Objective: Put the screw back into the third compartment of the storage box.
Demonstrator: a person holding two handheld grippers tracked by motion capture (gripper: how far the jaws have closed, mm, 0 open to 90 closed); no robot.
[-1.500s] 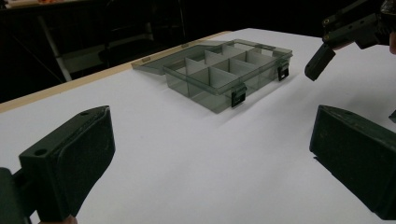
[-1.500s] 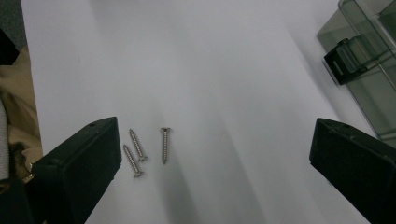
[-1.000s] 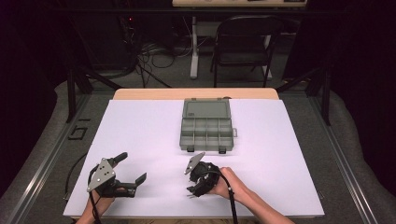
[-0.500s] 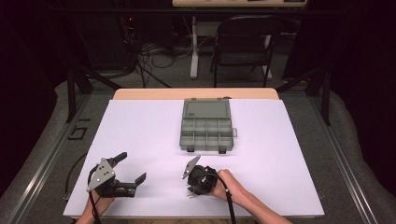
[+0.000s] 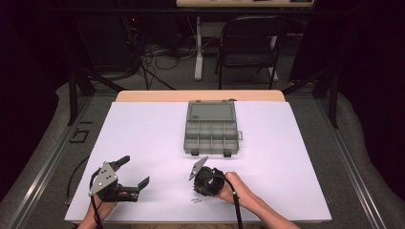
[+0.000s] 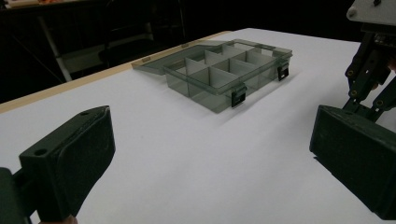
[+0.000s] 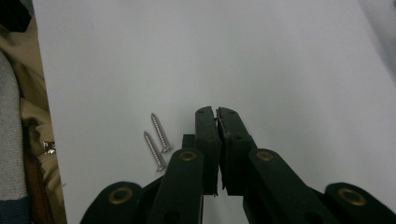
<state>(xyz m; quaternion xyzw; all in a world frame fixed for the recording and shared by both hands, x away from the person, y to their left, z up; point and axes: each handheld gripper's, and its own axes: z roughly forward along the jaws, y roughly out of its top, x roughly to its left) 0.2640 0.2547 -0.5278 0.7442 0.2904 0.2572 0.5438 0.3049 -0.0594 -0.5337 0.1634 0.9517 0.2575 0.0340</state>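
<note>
White sheeting covers the table (image 5: pixel 143 129), with dark floor, cables and a folding chair (image 5: pixel 248 45) beyond its far edge.

Item, near-left: left gripper (image 5: pixel 132 171), held by a hand at the table's near edge, jaws spread wide with nothing between them. In the left gripper view its two black pads (image 6: pixel 81 158) stand far apart over bare white sheet.

Item, near-centre: two screws (image 5: pixel 196 200), small, silver, lying flat on the sheet side by side, just beside the right gripper and on the near side of it. In the right gripper view they lie parallel, left of the jaw tips and not touched by them.

Item, near-centre to right: right gripper (image 5: pixel 197 183), held by a hand (image 5: pixel 234 188), tips pointed down at the sheet. Its jaws have just been closing and now meet pad to pad; whether anything is pinched between them cannot be told.

Item, centre, farther back: compartment box (image 5: pixel 211 130), grey translucent plastic, lid folded open away from the person, dividers visible, two latches on its near wall. It sits well apart from both grippers.
</note>
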